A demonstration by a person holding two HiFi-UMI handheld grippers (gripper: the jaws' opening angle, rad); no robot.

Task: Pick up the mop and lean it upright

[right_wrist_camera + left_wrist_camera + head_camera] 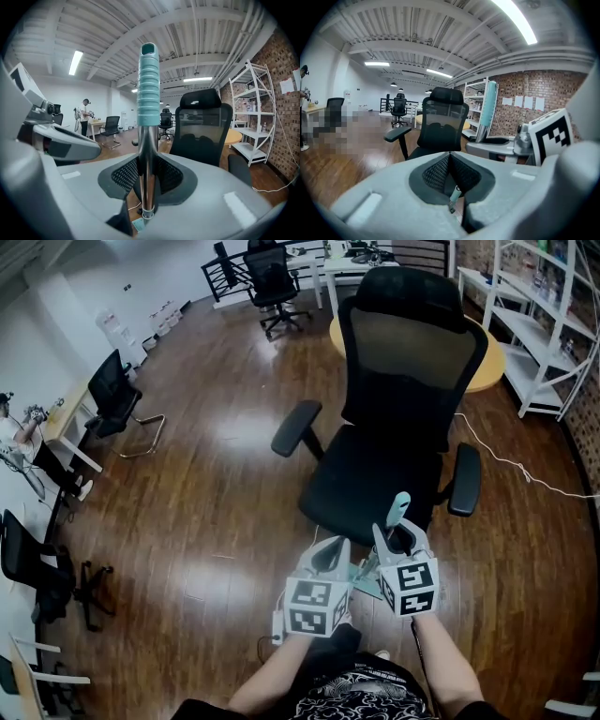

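The mop handle (148, 84) is a shiny metal pole with a ribbed teal grip on top, and it stands upright. My right gripper (147, 177) is shut on the metal pole just below the teal grip. In the head view the teal grip (399, 507) pokes up above the right gripper (401, 536), in front of the chair seat. My left gripper (330, 555) hangs close beside it on the left, its pads meeting with nothing between them (450, 161). The left gripper view shows the handle (489, 107) to its right. The mop's head is hidden below the grippers.
A black office chair (403, 409) stands directly ahead, very close. Behind it are a round yellow table (489, 360) and white shelves (553, 324) by a brick wall. A white cable (506, 463) trails on the wooden floor at right. Desks and chairs (112, 395) line the left side.
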